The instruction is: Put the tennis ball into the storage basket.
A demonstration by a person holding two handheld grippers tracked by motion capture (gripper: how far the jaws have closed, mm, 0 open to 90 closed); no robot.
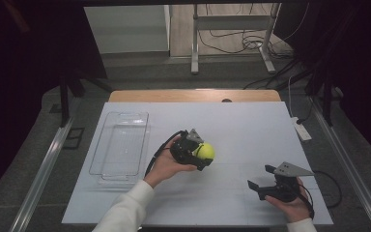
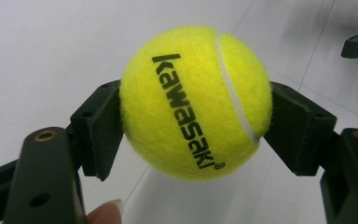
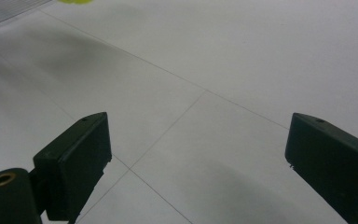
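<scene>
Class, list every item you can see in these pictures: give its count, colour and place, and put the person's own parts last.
Tennis ball: one, yellow, held between the left gripper's fingers, above the table's middle.
Tray: one, clear plastic, table's left side.
Table: one, white top.
Metal stand: one, grey, floor beyond the table.
Cables: several, dark, on that floor.
Left gripper: one, black, shut on the ball.
Right gripper: one, black, open, near right.
Hands: two, white sleeves.

Both claws are black, each topped by a grey three-cornered plate. The left claw [image 1: 199, 153] trails a black cable looping back past the wrist; its jaw arms carry brass-ringed holes and small screw holes. The right claw [image 1: 263, 177] has blocky, flat-faced jaws, a brass-ringed hole and a black cable. Both sleeves [image 1: 125, 209] are white.
</scene>
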